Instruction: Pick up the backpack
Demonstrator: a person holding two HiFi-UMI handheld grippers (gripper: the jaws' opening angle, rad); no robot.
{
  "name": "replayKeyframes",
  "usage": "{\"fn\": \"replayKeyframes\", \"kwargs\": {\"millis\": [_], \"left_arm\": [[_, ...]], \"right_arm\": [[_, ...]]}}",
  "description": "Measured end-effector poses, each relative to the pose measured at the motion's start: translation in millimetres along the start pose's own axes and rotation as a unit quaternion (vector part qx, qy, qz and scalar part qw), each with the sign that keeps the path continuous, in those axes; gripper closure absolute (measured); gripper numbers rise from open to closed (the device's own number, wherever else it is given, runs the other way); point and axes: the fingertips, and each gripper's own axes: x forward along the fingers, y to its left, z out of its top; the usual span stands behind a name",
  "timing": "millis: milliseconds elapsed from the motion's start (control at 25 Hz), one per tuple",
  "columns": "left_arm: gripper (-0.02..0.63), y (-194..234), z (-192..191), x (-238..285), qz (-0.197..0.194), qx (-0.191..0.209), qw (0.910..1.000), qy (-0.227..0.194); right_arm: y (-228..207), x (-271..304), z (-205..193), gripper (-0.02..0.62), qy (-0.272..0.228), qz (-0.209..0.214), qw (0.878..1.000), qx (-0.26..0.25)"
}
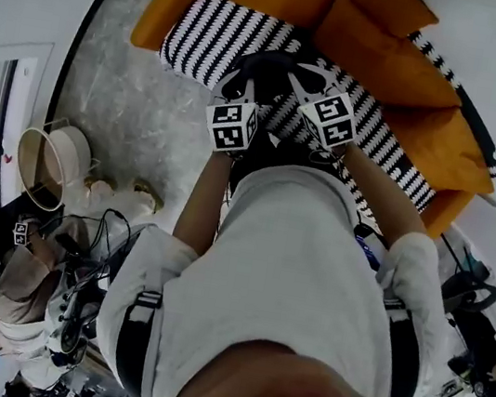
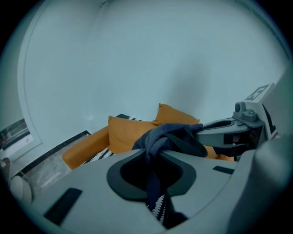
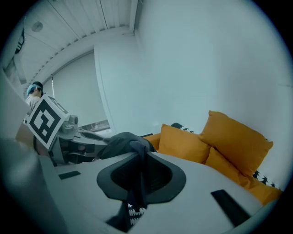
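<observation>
The backpack (image 1: 268, 70) is black and hangs between my two grippers above the striped sofa seat (image 1: 209, 37). My left gripper (image 1: 244, 84) is shut on one dark strap (image 2: 170, 135), which runs down through its jaws (image 2: 154, 157) in the left gripper view. Close beside it, my right gripper (image 1: 298, 77) is shut on another dark strap (image 3: 128, 142), pinched between its jaws (image 3: 137, 160). Each gripper view shows the other gripper alongside, holding the same bunched fabric. The bag's body is mostly hidden behind the marker cubes and my arms.
An orange sofa with orange cushions (image 1: 377, 47) stands against a white wall. A round pale basket (image 1: 46, 164) sits on the grey floor at the left. Another person (image 1: 15, 295) with cabled equipment is at the lower left, and dark gear (image 1: 474, 299) stands at the right.
</observation>
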Motion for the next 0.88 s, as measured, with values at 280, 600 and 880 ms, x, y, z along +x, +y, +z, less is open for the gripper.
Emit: {"fn": "replayKeyframes", "kwargs": {"millis": [280,600,880], "left_arm": [[0.555,-21.6,56.7,-24.7,-0.008,0.033,0.9983,-0.047],[0.555,-32.6,116.7,-39.7,-0.009,0.053,0.993,-0.105],[0.555,-58.5,154.1,-55.2,-0.033,0.082,0.9859,-0.142]], "right_arm": [[-4.8,-39.5,52.5,0.534,-0.063,-0.015,0.998,-0.009],[-13.7,-66.0,108.4,0.534,-0.119,-0.06,0.991,-0.033],[-24.9,-101.4,136.2,0.534,-0.156,-0.116,0.981,-0.029]]}}
